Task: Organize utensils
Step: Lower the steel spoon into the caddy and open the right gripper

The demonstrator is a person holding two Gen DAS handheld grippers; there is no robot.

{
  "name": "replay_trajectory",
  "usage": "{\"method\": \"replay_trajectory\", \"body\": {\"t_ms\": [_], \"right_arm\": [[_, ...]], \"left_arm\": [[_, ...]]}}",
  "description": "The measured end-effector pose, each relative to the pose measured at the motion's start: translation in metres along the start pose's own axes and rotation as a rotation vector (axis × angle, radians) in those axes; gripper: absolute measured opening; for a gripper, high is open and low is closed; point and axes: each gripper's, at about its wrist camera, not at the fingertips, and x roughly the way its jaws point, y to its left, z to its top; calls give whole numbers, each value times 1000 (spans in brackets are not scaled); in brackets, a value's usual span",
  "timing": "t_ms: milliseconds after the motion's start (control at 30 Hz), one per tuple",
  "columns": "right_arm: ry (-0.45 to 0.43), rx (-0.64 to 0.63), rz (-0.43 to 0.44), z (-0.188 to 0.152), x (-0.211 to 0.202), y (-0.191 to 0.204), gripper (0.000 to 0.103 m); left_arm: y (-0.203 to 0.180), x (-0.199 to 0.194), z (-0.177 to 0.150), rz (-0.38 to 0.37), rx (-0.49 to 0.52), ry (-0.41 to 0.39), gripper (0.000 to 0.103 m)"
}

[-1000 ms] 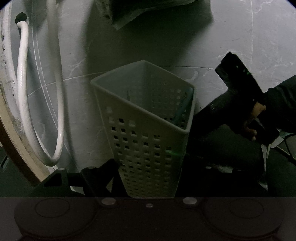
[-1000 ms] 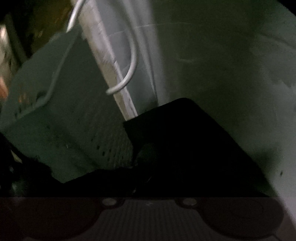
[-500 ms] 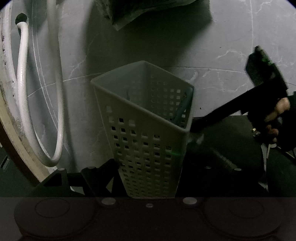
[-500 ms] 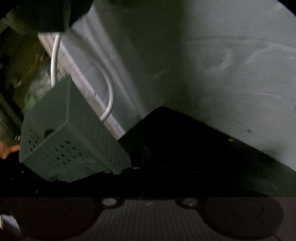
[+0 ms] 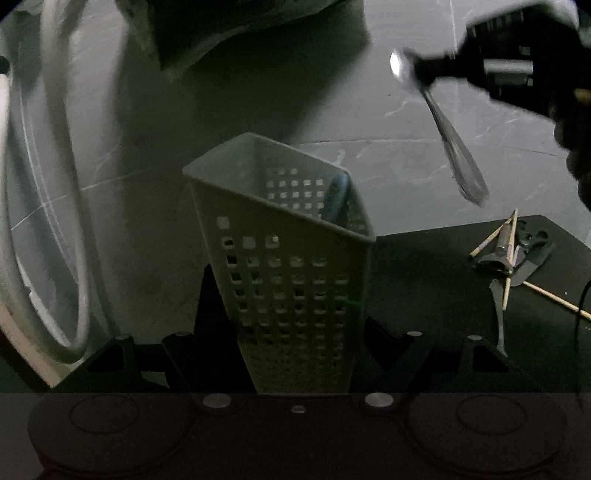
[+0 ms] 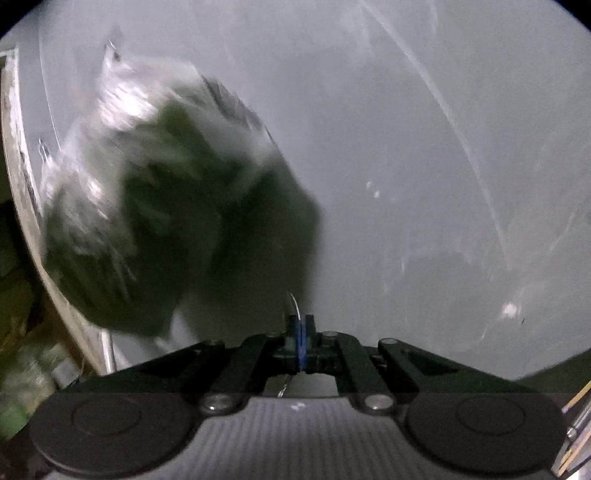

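Observation:
A white perforated utensil basket (image 5: 291, 266) stands upright between the fingers of my left gripper (image 5: 295, 350), which is shut on it. A blue-green handled utensil (image 5: 334, 201) leans inside it. My right gripper (image 5: 413, 68) is raised at the upper right, shut on a metal spoon (image 5: 454, 147) that hangs down, bowl end low. In the right wrist view the pads (image 6: 301, 343) are closed on the thin spoon edge (image 6: 295, 306). More utensils, chopsticks (image 5: 511, 254) and a knife (image 5: 498, 314), lie on a black mat (image 5: 436, 273).
A white hose (image 5: 51, 206) loops along the left by a wooden edge. A plastic bag with dark contents (image 6: 155, 206) lies at the back on the grey marble floor (image 5: 461, 122); it also shows in the left wrist view (image 5: 236, 26).
My right gripper rose from the mat beside the basket to high at the upper right, lifting the spoon clear. The basket and left gripper stayed in place.

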Motion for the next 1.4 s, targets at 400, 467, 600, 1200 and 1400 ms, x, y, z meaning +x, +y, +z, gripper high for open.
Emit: {"method": "replay_trajectory", "body": {"t_ms": [400,467,600,1200,1400], "right_arm": [[-218,-300,11,-33,23,100,0],[-188,-335,12,-43,30,101,0],[-116,-404,24,-63,32,97,1],[114,-501,96,-70,3,97,48],[96,-506,-40,-43,-39,84,79]], "left_arm": [[0,1,1,-12,11,-16,80],[0,2,1,-15,11,-17,80],[2,2,0,-21,10,-19,80],[0,3,5,-3,-25,-38,82],[-7,10,17,38,-66,-79,88]]}}
